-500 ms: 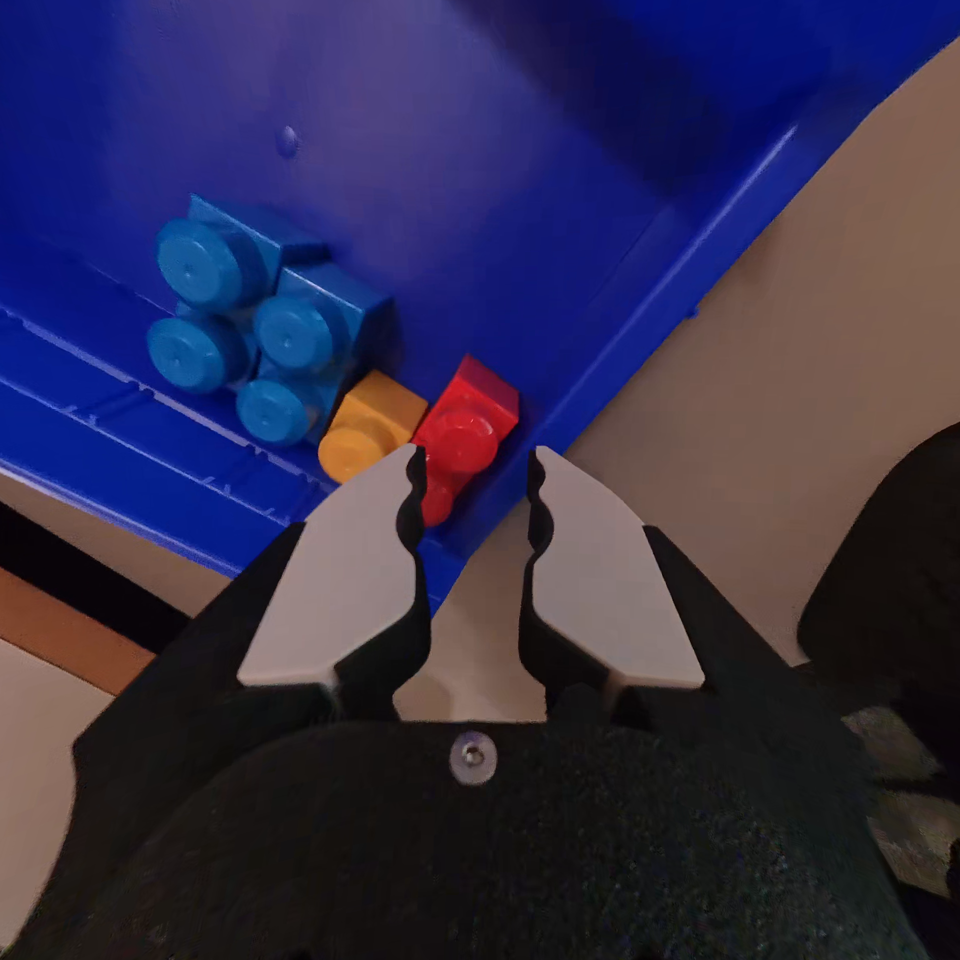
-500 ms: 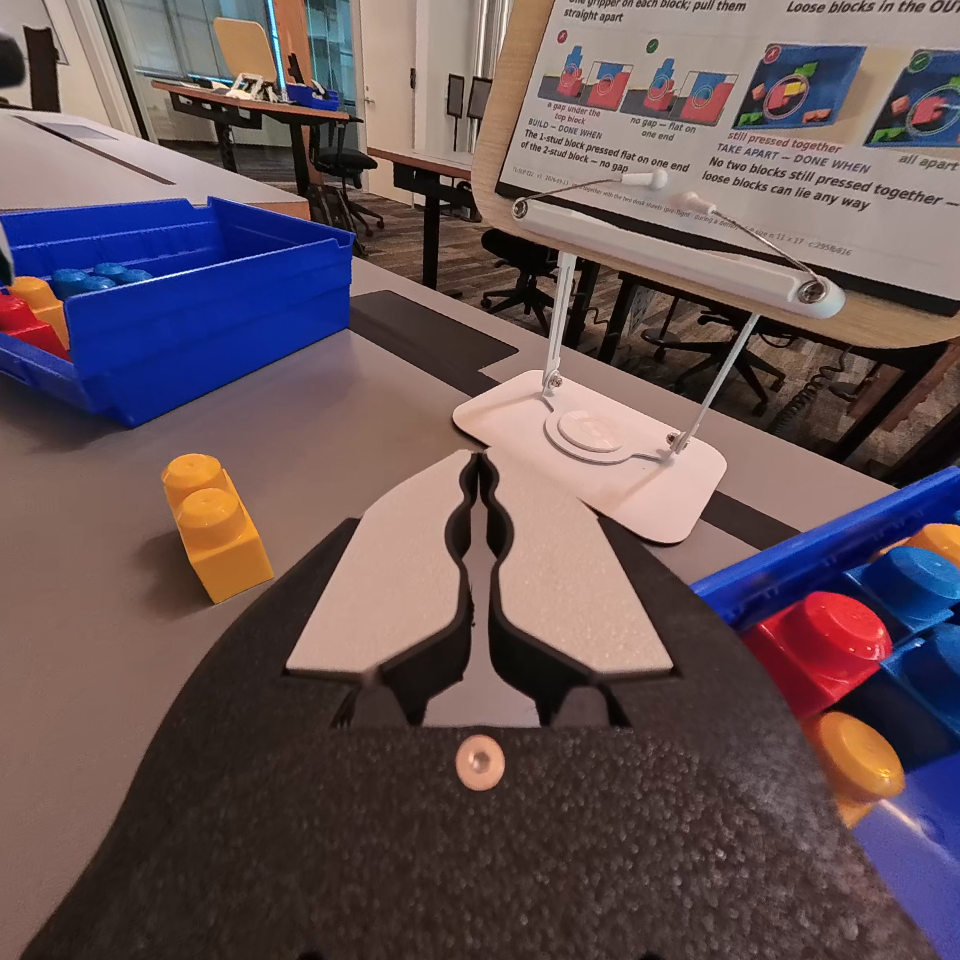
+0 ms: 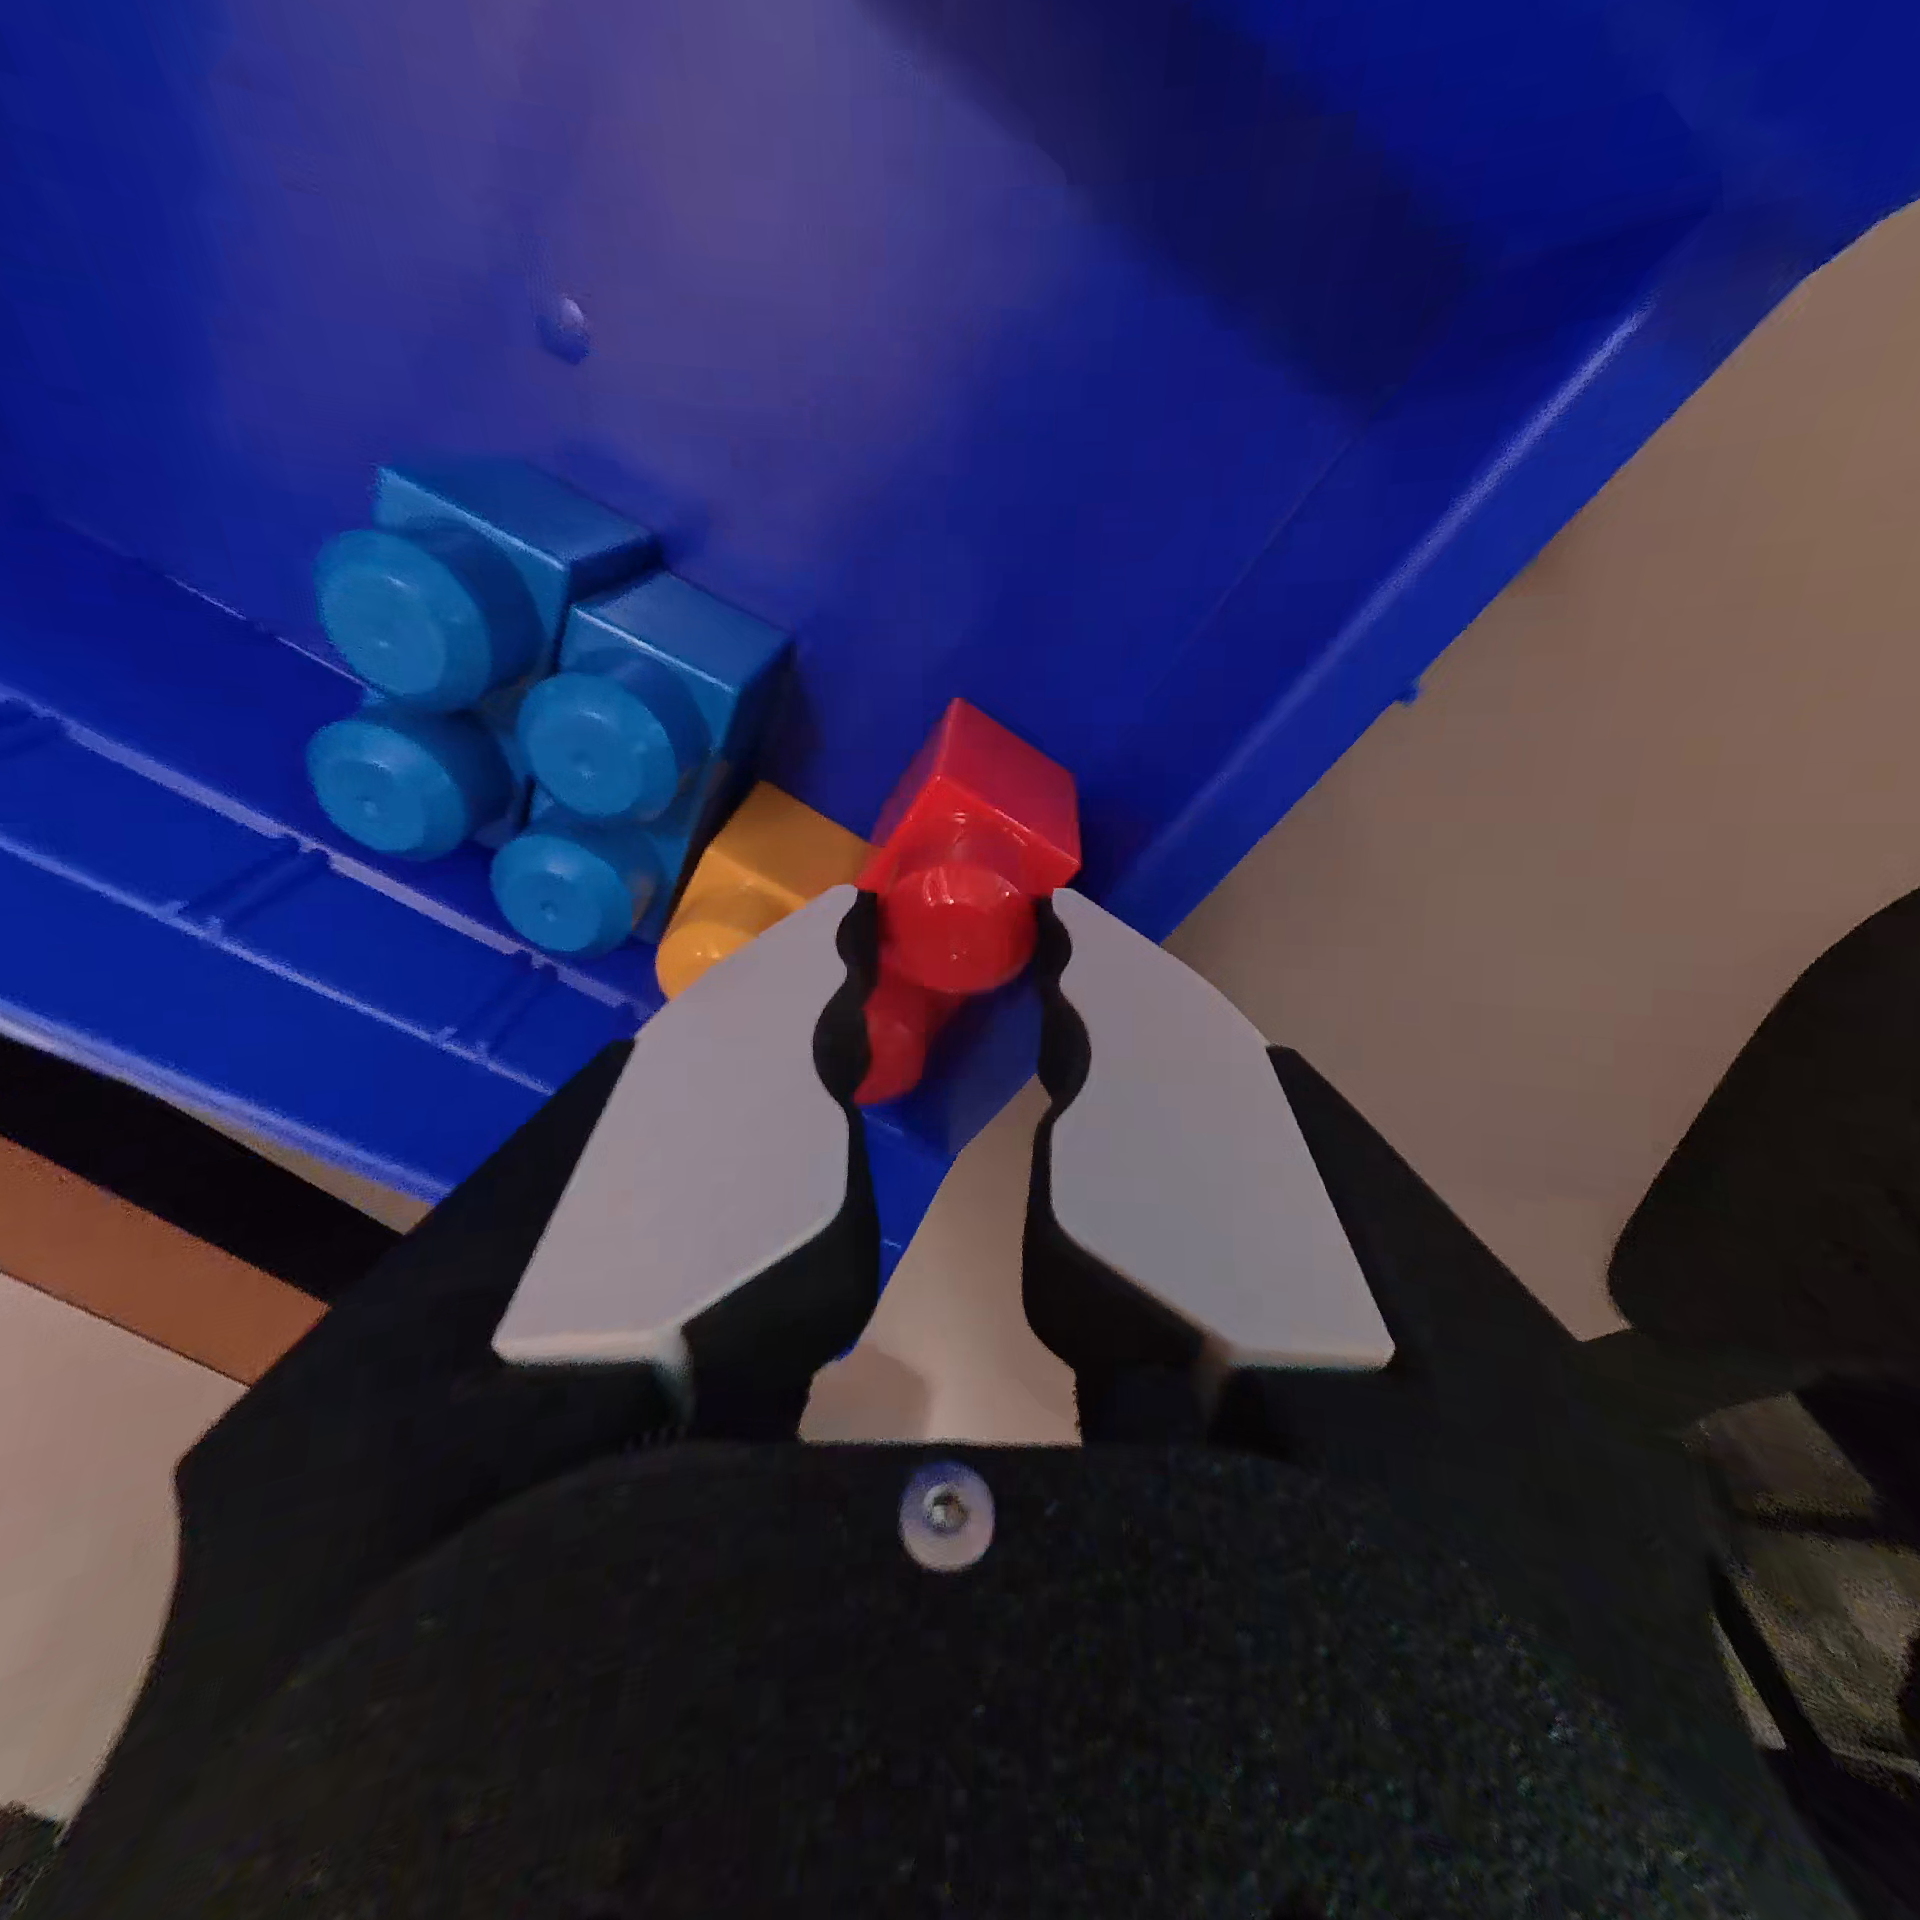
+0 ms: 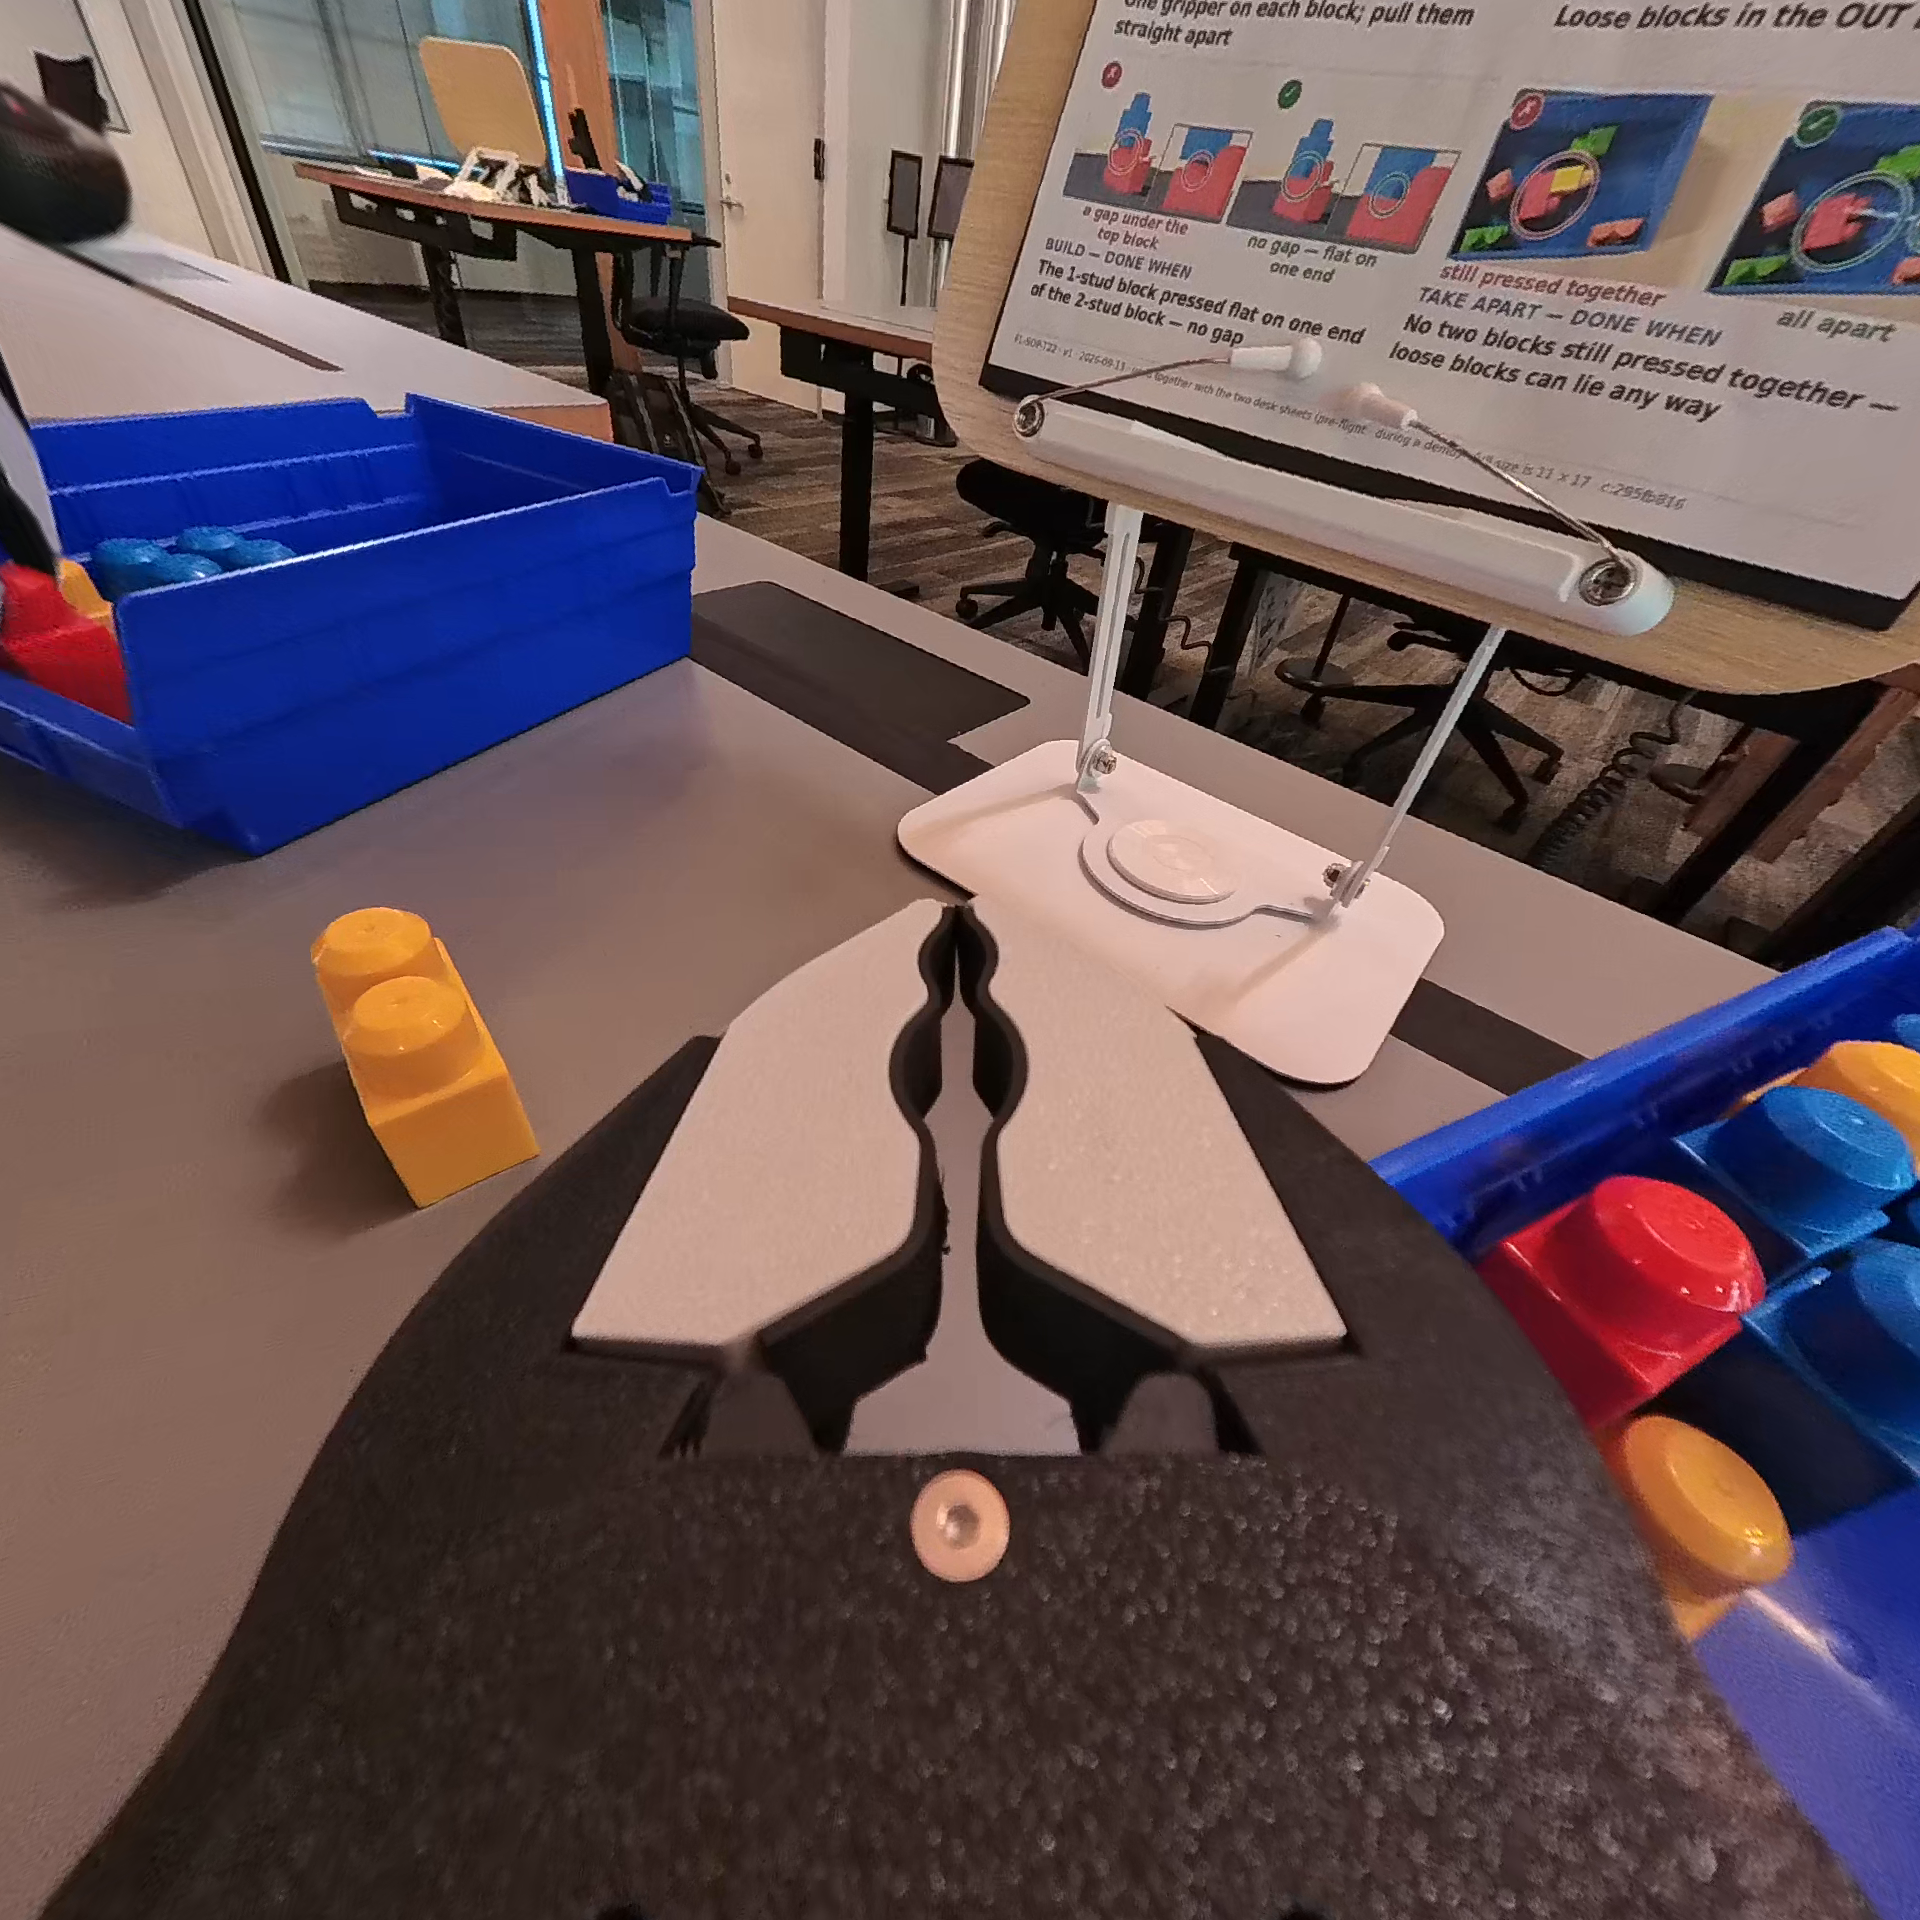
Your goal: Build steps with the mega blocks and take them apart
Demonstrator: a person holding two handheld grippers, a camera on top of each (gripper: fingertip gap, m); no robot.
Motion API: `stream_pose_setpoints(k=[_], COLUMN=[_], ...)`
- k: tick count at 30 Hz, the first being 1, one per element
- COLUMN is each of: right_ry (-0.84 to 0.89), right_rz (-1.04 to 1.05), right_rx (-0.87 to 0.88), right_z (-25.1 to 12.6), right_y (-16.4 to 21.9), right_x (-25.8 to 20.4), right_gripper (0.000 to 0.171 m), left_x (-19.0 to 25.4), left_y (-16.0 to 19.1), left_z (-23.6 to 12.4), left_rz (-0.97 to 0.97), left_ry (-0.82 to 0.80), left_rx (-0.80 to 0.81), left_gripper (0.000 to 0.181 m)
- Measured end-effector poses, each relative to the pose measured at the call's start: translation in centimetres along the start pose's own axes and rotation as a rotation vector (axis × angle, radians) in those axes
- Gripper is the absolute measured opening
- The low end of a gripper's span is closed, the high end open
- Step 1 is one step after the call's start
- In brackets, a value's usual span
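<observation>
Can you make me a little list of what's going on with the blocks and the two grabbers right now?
left hand-held gripper: open, fingers on either side of the red block
red block: in the corner of the blue bin, beside an orange block
blue blocks: four studs showing, same bin
right hand-held gripper: shut, holding nothing
yellow block: two studs, upright on the grey table
second bin: right side, holds red, blue and orange blocks
</observation>
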State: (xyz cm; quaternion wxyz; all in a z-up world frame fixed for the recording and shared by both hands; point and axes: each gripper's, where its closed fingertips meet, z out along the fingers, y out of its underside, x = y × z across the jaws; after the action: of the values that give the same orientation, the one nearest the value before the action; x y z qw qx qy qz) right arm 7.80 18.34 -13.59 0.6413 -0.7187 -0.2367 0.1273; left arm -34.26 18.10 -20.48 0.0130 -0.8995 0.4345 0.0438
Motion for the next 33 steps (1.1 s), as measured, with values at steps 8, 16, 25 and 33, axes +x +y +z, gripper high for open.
stream_pose_setpoints(k=[8,16,25,33], right_ry=[0.002,-0.002,-0.006,-0.01], right_rz=[0.0,0.002,0.003,0.0], right_rx=[0.002,0.003,0.005,0.003], right_z=[0.0,-0.1,-0.1,-0.1], right_y=[-0.1,-0.1,-0.2,-0.2], right_x=[0.0,-0.1,-0.1,-0.1], right_gripper=[0.0,0.0,0.0,0.0], left_x=[1.4,12.5,22.2,25.7], left_y=[-4.8,-9.5,-12.9,-15.8], left_z=[-9.5,-11.8,-4.6,-2.7], left_rz=[0.033,0.295,0.501,0.548], left_ry=[-0.172,-0.073,0.064,0.104], left_rx=[0.35,0.461,0.31,0.31], left_gripper=[0.029,0.029,0.029,0.029])
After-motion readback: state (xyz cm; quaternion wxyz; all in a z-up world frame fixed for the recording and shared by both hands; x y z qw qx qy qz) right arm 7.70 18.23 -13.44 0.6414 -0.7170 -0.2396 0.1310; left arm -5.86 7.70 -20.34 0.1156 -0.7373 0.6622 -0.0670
